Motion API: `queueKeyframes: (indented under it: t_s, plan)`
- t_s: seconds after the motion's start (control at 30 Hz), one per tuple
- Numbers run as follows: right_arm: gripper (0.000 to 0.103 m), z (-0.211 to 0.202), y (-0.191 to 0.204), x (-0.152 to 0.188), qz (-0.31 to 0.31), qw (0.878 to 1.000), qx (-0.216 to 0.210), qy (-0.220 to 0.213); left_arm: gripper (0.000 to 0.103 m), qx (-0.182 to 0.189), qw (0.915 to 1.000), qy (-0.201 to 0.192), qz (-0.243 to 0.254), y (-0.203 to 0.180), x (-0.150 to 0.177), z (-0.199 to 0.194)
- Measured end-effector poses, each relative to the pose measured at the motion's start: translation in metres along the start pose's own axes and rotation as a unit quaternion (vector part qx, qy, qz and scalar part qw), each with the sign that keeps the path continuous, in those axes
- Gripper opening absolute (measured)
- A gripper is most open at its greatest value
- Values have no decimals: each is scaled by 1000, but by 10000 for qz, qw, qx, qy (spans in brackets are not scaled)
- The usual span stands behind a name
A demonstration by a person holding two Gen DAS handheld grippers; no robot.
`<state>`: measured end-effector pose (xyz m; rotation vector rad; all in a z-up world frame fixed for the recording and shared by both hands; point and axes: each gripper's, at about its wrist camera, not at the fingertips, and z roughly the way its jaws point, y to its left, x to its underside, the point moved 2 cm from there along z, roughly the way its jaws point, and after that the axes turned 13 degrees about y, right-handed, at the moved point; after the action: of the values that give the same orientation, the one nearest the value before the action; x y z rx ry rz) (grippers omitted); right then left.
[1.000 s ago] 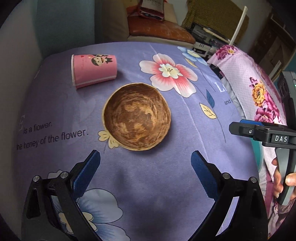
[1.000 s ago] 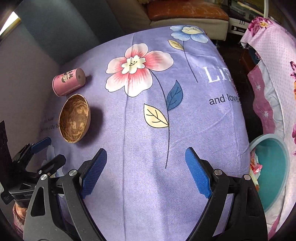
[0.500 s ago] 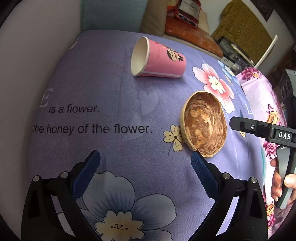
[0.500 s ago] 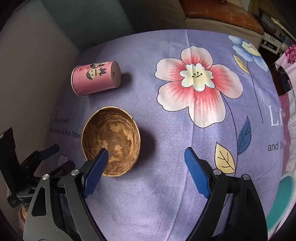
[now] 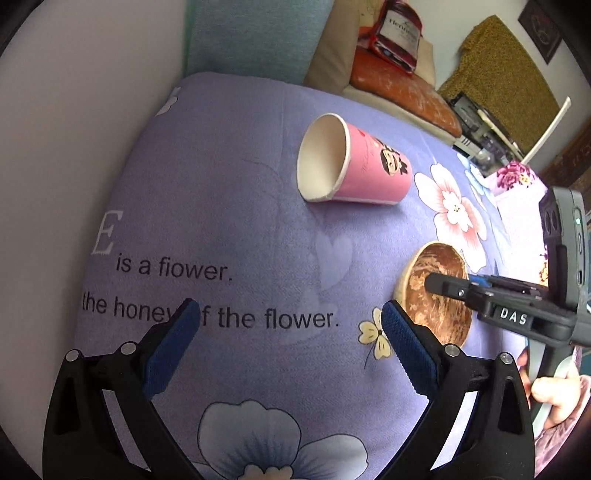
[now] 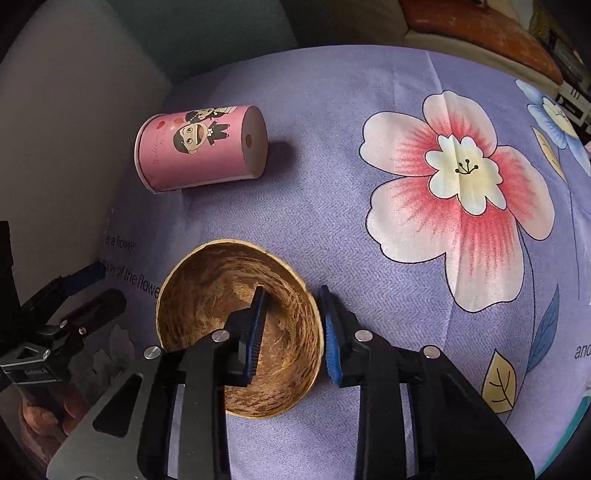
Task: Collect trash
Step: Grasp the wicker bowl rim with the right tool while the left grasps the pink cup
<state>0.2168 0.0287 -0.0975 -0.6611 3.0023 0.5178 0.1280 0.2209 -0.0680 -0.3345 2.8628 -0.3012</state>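
A pink paper cup [image 5: 354,166] [image 6: 199,147] lies on its side on the purple flowered tablecloth [image 5: 240,221], with its mouth toward the wall. A brown coconut-shell bowl [image 5: 439,317] [image 6: 207,291] sits nearer, to its right. My right gripper [image 6: 291,295] [image 5: 480,291] straddles the bowl's right rim, one pad inside and one outside. Its jaws are closing. The outer pad lies against the rim, and a gap shows between the inner pad and the wall. My left gripper [image 5: 288,310] [image 6: 74,291] hangs open over the printed words, nothing between its fingers.
A pale wall [image 5: 74,147] borders the table's left side. Behind the table stand a couch with an orange cushion [image 5: 399,81] and a red box [image 5: 397,33]. A pink floral cloth [image 5: 517,192] lies at the right. A hand [image 5: 554,395] holds the right gripper's handle.
Both grippers moved left across the table. The right gripper came down over the bowl and its jaws narrowed from wide open to astride the rim. The left gripper stayed open.
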Motion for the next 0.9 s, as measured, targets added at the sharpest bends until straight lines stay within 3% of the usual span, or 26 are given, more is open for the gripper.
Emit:
queueKeyframes:
  t_s: [0.03,0.13,0.37,0.5,0.6,0.7,0.8,0.83,0.9]
  plan:
    - [13,0,3,0,-66,10000,27,-28,98,10,10000,-33,15,-2,-5,-1]
    - [8,-9,7,0,-172,9998,-54,-89,98,-15,9997,-172,144,-8,-21,-2]
    - [7,-42,-13,-6,18,9990,180,-421,98,-195,9972,-455,555,-25,-62,-2]
    - [7,-47,-28,-6,182,9987,156,-442,94,-204,9950,-418,887,-40,-80,7]
    - [7,-48,-35,-4,289,9986,65,-437,84,-127,9944,-291,1007,-50,-90,19]
    - [7,-46,-40,-5,416,9983,-10,-410,64,128,9949,-133,995,-54,-93,31]
    - [7,-41,-46,-7,408,9982,-78,-437,38,277,9952,21,940,-55,-90,41]
    - [7,-42,-46,-7,397,9980,-106,-471,24,292,9953,68,923,-56,-87,44]
    - [7,-44,-49,-4,368,9978,-125,-541,17,209,9955,66,925,-60,-81,46]
